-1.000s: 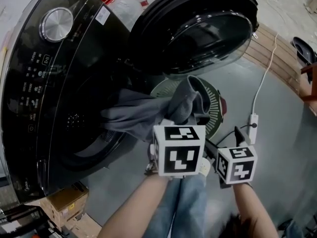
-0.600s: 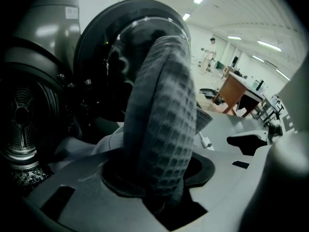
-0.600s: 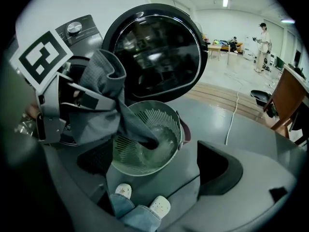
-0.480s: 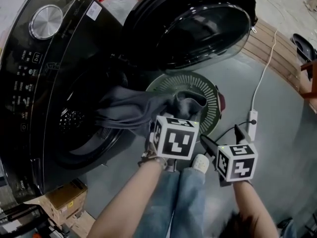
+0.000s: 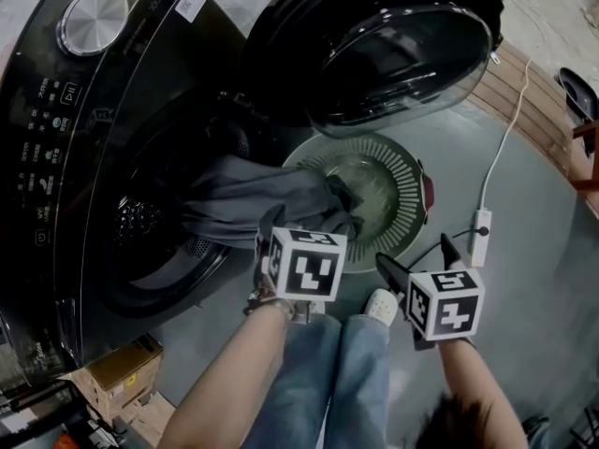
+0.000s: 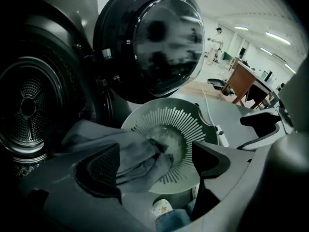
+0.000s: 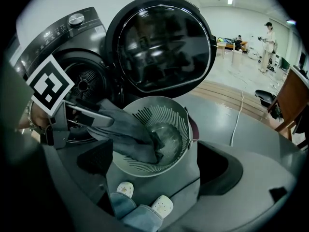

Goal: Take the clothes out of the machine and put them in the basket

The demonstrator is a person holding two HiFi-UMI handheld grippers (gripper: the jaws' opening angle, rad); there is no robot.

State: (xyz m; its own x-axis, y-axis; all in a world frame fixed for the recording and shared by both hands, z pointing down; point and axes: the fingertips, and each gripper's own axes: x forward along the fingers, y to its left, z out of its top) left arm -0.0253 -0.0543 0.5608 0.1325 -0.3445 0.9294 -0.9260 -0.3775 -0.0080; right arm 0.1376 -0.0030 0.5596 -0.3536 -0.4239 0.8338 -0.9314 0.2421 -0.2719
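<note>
A grey garment stretches from the black machine's drum over the rim of the round green basket, its end lying inside. My left gripper hovers just above it at the basket's near edge. In the left gripper view the jaws of my left gripper are opening. The garment lies below and between them, against the left jaw, and no pad presses on it. My right gripper stays to the right, open, with nothing in it; the right gripper view looks down on the basket.
The machine's round door stands swung open behind the basket. A white power strip with its cable lies on the grey floor at the right, near a wooden platform. Cardboard boxes sit bottom left. The person's shoes stand right before the basket.
My left gripper has sunk toward the basket and its jaws have spread. The garment's raised end has dropped into the basket. The right gripper has stayed put.
</note>
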